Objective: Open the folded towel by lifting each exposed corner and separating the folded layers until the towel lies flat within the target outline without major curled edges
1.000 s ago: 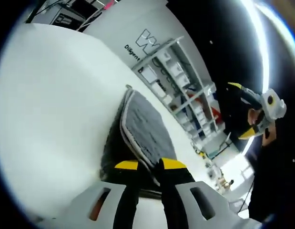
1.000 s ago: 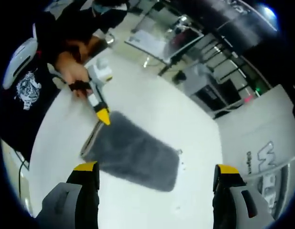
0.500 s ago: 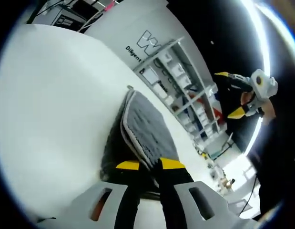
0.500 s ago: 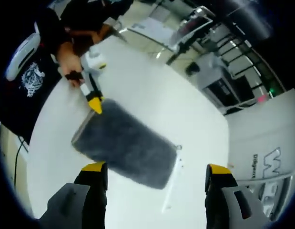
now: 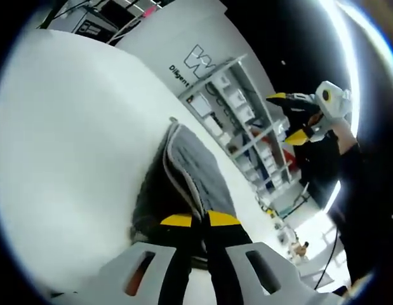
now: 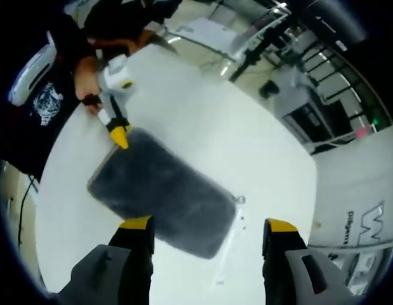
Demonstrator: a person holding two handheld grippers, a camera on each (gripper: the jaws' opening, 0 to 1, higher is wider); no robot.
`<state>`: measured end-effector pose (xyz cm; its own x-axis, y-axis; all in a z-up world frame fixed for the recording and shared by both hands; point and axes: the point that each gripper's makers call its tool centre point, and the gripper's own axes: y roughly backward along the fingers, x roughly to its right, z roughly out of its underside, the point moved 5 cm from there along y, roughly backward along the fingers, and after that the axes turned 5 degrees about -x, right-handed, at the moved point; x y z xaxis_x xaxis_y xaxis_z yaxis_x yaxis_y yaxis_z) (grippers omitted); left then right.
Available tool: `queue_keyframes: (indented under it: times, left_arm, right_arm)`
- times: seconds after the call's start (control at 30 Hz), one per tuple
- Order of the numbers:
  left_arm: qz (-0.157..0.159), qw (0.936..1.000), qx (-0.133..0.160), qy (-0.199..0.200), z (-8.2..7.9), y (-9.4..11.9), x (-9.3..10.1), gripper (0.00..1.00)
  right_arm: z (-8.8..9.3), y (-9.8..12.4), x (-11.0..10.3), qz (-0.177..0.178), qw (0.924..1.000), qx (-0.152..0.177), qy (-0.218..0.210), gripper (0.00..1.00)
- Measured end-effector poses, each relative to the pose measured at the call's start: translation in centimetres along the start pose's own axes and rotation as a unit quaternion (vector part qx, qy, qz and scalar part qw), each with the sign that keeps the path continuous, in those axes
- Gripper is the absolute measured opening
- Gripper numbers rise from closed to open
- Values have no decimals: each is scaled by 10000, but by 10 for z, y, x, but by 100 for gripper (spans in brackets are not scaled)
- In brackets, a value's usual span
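Observation:
A folded grey towel (image 6: 161, 194) lies on the white table (image 6: 202, 121). In the left gripper view the towel (image 5: 191, 164) shows a pale stitched edge, and its top layer is raised a little off the lower one. My left gripper (image 5: 200, 220) is shut on the towel's near corner, yellow tips pressed together. In the right gripper view the left gripper (image 6: 117, 130) sits at the towel's far left corner, held by a hand (image 6: 88, 86). My right gripper (image 6: 209, 224) hangs open above the towel's near edge, holding nothing. It also appears as the raised right gripper (image 5: 301, 117).
A small loop tag (image 6: 239, 199) sticks out at the towel's right corner. Shelving racks (image 5: 237, 105) and a white panel with a logo (image 5: 199, 60) stand beyond the table. A person in a black printed shirt (image 6: 40, 95) stands at the table's left edge (image 6: 47, 184).
The right gripper has moved higher and further over the table, with its jaws a little closer together. The left gripper stays at the towel's corner, tips drawn tighter together.

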<state>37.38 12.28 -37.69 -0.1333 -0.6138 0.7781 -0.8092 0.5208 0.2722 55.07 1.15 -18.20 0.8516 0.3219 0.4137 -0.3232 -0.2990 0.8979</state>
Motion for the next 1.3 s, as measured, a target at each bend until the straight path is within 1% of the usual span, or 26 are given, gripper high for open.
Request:
queue_keyframes:
  times: [0.2,0.3,0.43,0.47,0.53,0.6,0.67,0.83,0.93,1.0,1.1,1.23,1.3]
  left_arm:
    - [81,9998,-7,-169,-1,-1,0,4]
    - [92,9995,-13,-305,-1,-2,2,4]
    - [159,9988,23,-455,-3,-3,6,4]
    - [165,9988,21,-464,-3,-3,6,4]
    - [187,9985,6,-522,-3,-4,7,4]
    - [214,9984,-12,-520,-2,-4,8,4]
    - [245,9985,-24,-492,-2,-6,8,4]
    - [290,9984,-56,-473,-4,-8,7,4]
    - [301,9984,-82,-477,-4,-9,7,4]
    - [306,9982,-104,-501,-4,-9,6,4]
    - [300,9982,-123,-514,-4,-9,5,4]
    - [292,9982,-134,-512,-5,-10,5,4]
    - [291,9981,-143,-527,-4,-10,5,4]
  right_arm:
    - [0,-14,18,-100,9999,-100,63,58]
    - [-2,-23,22,-158,9997,-140,89,58]
    - [-2,-38,27,-294,9990,-280,161,57]
    - [-2,-39,28,-302,9990,-286,160,56]
    - [-1,-48,33,-339,9987,-349,172,54]
    - [-2,-53,33,-435,9983,-362,135,46]
    - [-3,-58,35,-508,9981,-341,117,43]
    - [2,-70,40,-591,9971,-467,130,43]
    - [3,-80,45,-608,9973,-411,89,47]
    - [4,-92,48,-565,9975,-407,78,43]
    - [7,-108,45,-604,9968,-484,177,44]
    - [7,-120,43,-692,9965,-452,121,39]
    - [8,-126,44,-679,9965,-480,114,39]
